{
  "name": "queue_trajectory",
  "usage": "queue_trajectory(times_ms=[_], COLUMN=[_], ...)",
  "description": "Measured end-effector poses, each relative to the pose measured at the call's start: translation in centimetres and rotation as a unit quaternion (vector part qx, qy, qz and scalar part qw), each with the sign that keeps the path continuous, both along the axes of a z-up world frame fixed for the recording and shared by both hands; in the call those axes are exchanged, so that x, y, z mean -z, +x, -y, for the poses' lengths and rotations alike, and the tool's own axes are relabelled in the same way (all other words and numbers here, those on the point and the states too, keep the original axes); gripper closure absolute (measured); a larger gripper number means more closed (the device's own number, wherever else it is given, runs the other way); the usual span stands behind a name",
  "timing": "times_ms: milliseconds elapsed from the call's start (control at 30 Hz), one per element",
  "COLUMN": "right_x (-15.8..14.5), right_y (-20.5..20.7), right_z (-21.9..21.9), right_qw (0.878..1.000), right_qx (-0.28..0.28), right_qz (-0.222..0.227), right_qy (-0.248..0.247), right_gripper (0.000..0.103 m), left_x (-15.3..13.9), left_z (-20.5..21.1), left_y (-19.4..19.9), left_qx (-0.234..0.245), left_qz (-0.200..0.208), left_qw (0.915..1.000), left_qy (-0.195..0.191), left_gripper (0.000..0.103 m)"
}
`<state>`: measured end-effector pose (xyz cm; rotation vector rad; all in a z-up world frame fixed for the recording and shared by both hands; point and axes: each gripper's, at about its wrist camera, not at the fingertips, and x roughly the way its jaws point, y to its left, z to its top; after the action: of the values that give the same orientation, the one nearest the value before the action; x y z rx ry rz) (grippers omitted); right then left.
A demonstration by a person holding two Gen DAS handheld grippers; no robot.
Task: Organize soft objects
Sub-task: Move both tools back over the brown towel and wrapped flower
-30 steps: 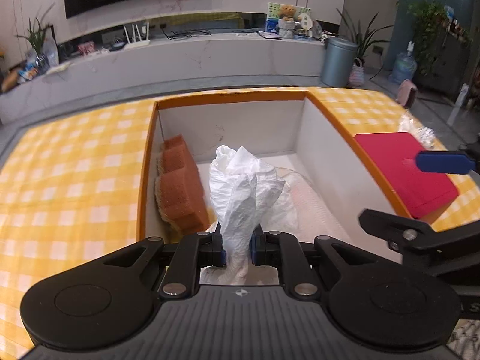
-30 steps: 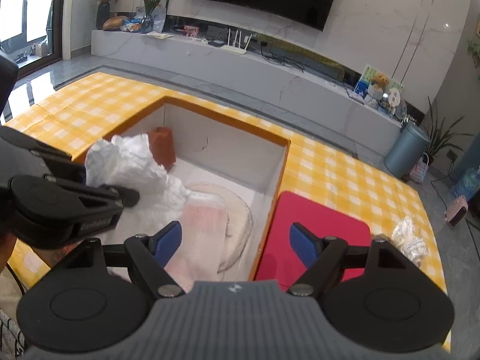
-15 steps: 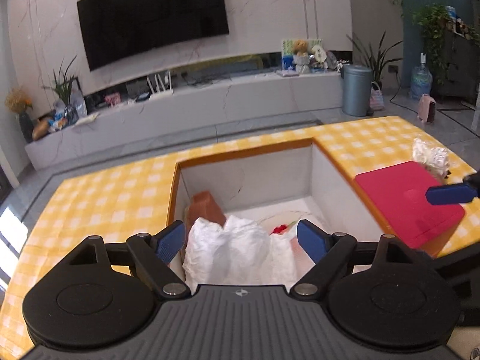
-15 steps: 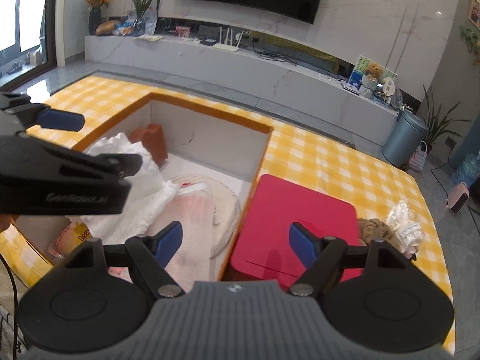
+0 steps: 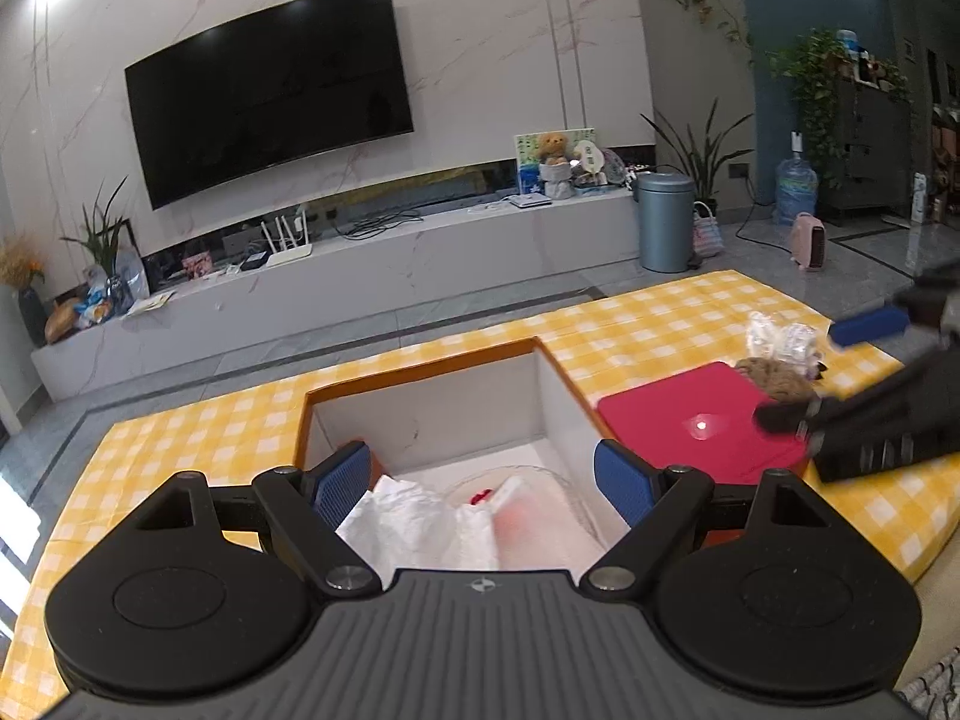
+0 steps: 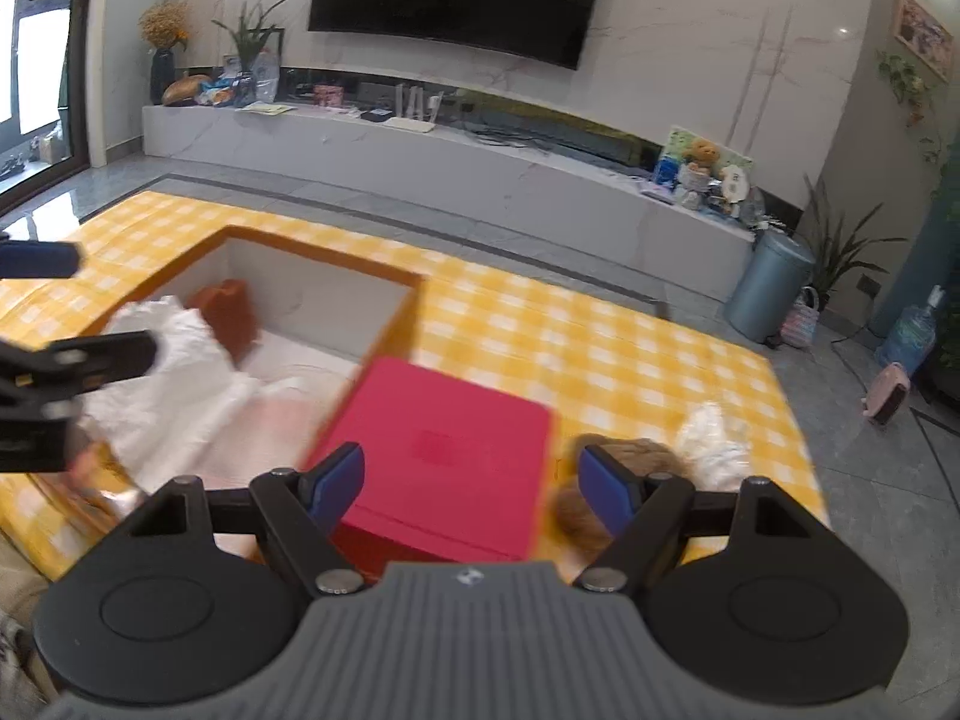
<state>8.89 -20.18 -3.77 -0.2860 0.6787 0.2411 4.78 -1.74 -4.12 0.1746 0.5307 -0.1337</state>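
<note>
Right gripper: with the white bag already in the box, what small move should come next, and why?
Probably ease the right gripper forward and to the right, towards the brown fuzzy item beside the red lid. Its jaws stand open and empty, and that item and the crinkled plastic bundle lie outside the box.

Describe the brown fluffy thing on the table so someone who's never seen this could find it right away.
Start at the yellow checked table and find the flat red lid lying beside the sunken white bin. Just past the lid's far edge from the bin sits the brown fluffy thing. It touches a crinkly clear wrapper, but it alone is brown, matte and furry.
</note>
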Motion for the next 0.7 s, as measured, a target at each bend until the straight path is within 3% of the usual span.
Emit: queue_trajectory(times_ms=[233,400,467,567,700], right_x=[-0.4,2.7,4.4,6.7,9.2], right_y=[3.2,6.6,7.3,8.1,10.0], right_z=[10.1,17.4,19.7,22.1,23.9], right_qw=[0.995,0.982,0.978,0.978,0.98], right_qx=[0.097,0.181,0.199,0.19,0.162], right_qz=[0.003,-0.024,-0.02,0.003,0.015], right_qy=[0.024,0.051,0.066,0.081,0.115], right_gripper=[0.02,0.019,0.019,0.01,0.01], left_x=[-0.1,0.2,0.6,1.5,3.6], left_z=[3.3,7.9,10.6,15.0,20.5], left_y=[0.5,3.1,4.3,6.3,8.4], left_qx=[0.026,0.072,0.119,0.184,0.211], left_qz=[-0.013,-0.029,-0.048,-0.085,-0.111], left_qw=[0.9992,0.9954,0.9893,0.976,0.965], left_qy=[0.025,0.057,0.069,0.08,0.111], left_gripper=[0.004,0.004,0.004,0.004,0.004])
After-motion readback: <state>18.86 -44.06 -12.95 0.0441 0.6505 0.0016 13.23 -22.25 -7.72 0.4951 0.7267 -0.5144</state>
